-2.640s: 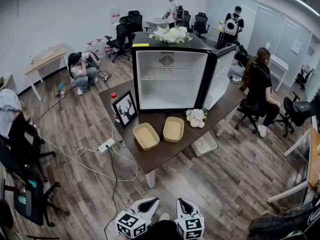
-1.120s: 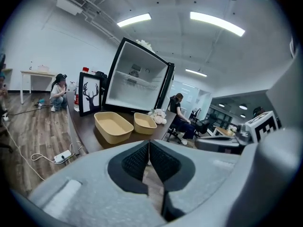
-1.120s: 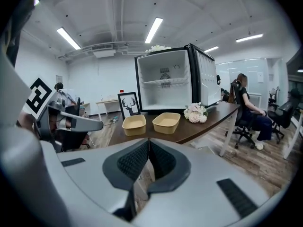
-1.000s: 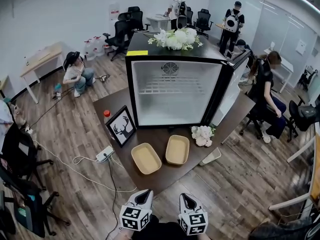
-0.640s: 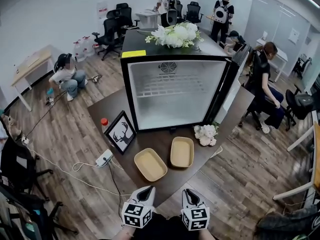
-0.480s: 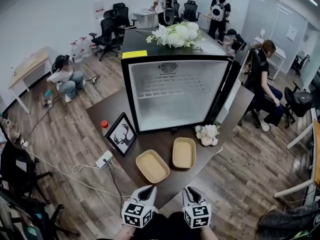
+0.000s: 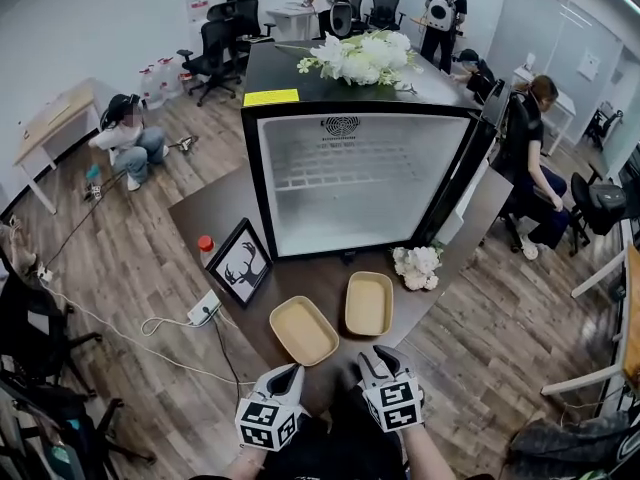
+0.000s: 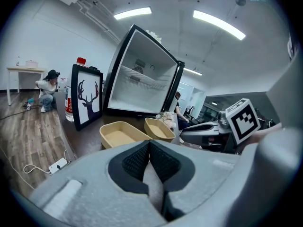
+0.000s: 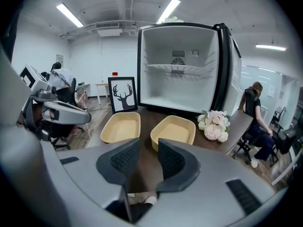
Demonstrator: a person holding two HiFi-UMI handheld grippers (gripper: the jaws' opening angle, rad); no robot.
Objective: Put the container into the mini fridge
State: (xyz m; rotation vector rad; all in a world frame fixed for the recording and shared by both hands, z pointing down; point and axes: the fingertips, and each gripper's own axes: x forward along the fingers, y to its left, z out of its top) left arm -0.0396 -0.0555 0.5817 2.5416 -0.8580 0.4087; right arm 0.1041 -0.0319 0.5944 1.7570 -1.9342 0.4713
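Two tan containers, the left container (image 7: 303, 330) and the right container (image 7: 368, 303), are set side by side on the dark table (image 7: 205, 218). They lie just before the mini fridge (image 7: 360, 183), whose door is swung open. The left hand-held gripper (image 8: 149, 148) is held with its jaws pressed together. The jaws of the right hand-held gripper (image 9: 147, 148) are parted and have just been opening, with nothing gripped between them.

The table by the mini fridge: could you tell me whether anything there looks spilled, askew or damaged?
Nothing stands out: the left container and right container sit upright and empty, and the deer picture stands upright.
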